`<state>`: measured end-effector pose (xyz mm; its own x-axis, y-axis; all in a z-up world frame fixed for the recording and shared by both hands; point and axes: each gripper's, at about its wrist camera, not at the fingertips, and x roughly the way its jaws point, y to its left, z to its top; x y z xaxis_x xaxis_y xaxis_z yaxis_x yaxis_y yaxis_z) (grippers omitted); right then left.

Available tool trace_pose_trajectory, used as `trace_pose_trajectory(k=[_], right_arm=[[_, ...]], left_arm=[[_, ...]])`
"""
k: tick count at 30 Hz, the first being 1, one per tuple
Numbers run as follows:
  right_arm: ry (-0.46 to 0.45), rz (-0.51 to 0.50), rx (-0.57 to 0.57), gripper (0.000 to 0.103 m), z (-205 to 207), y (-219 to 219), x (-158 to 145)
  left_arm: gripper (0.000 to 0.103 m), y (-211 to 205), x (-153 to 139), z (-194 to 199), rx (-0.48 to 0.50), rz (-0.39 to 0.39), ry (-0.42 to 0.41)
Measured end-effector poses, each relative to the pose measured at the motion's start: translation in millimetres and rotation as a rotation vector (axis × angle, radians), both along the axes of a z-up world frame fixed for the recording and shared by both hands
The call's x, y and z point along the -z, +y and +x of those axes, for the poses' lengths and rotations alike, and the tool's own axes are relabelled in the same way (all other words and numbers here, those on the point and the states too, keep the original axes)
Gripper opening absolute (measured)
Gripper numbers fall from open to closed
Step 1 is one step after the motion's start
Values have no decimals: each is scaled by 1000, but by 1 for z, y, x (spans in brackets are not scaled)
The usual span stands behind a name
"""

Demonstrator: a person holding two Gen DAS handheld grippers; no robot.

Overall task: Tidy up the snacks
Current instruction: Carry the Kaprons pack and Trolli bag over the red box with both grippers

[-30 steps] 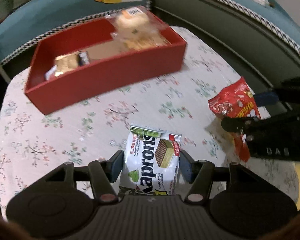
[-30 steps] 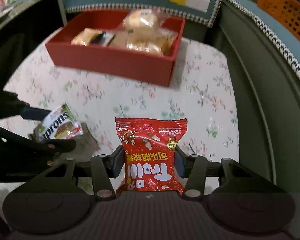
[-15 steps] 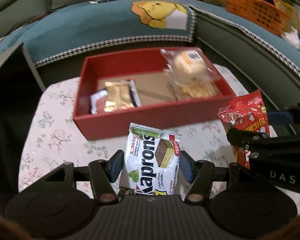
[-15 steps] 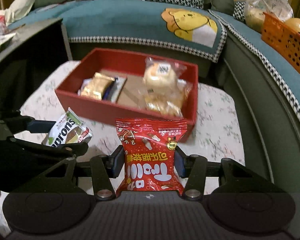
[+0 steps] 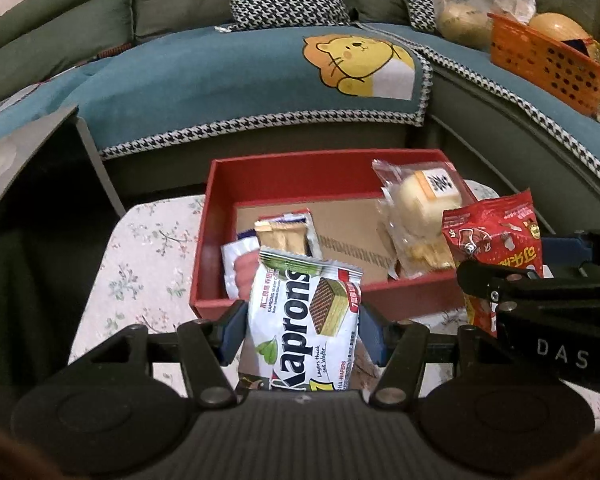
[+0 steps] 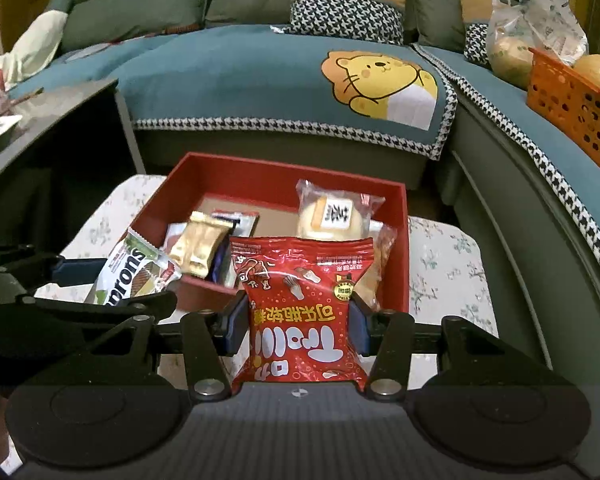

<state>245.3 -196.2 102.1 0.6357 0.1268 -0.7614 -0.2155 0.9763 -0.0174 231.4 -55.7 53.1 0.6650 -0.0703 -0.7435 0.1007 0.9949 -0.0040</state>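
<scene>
My left gripper (image 5: 302,326) is shut on a white Kaprons wafer packet (image 5: 304,320), held just in front of the near wall of the red box (image 5: 300,168). My right gripper (image 6: 298,320) is shut on a red candy bag (image 6: 304,304), lifted at the box's (image 6: 402,248) near right side. Inside the box lie a gold wrapped snack (image 5: 286,236), a pink-and-white packet (image 5: 240,268) and a clear bag of buns (image 5: 420,208). In the right wrist view the wafer packet (image 6: 134,272) and the left gripper (image 6: 112,284) show at the left; the left wrist view has the candy bag (image 5: 496,248) at the right.
The box stands on a small table with a floral cloth (image 5: 140,264). Behind it runs a teal sofa with a lion picture (image 6: 380,80). An orange basket (image 5: 548,60) and a plastic bag sit on the sofa at the right. A dark side table (image 6: 48,120) stands left.
Both grippers have risen and moved toward the red box with their packets still held. The box now appears close ahead, with its inside in view.
</scene>
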Motion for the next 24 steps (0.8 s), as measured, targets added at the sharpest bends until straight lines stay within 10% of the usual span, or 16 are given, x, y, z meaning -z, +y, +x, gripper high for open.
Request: trace_pose_trajectory(k=[24], right_arm=[[-22,33,16,58,40,12,2]], left_arm=[[64,12,-2,38,-59,7,-20]])
